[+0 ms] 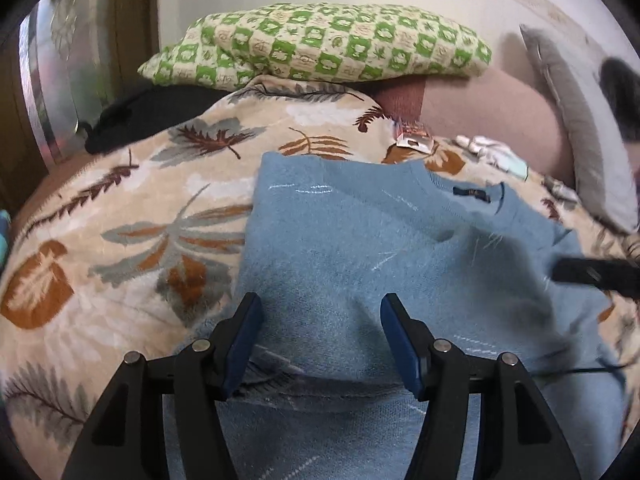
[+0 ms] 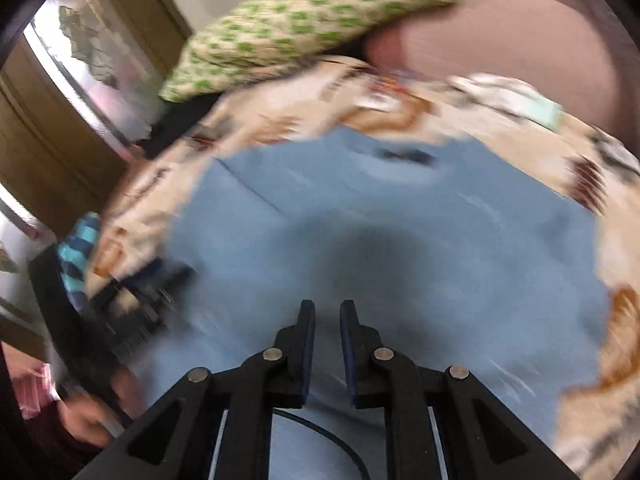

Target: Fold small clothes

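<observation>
A light blue knitted sweater (image 1: 360, 232) lies spread on the leaf-patterned blanket (image 1: 120, 220), its neckline with a dark label (image 1: 472, 193) toward the far right. My left gripper (image 1: 320, 312) hovers open over the sweater's near part, with nothing pinched between its blue pads. In the blurred right wrist view the sweater (image 2: 400, 220) fills the middle. My right gripper (image 2: 327, 312) hangs above it, jaws nearly together with a narrow empty gap. That gripper shows as a dark blur (image 1: 592, 272) at the right edge of the left wrist view.
A green checked pillow (image 1: 320, 44) and a pink cushion (image 1: 480, 108) lie at the back, a grey pillow (image 1: 580, 128) at the right. A black garment (image 1: 140, 116) sits back left, small pale clothes (image 1: 496, 152) beyond the collar. A hand (image 2: 92, 412) shows lower left.
</observation>
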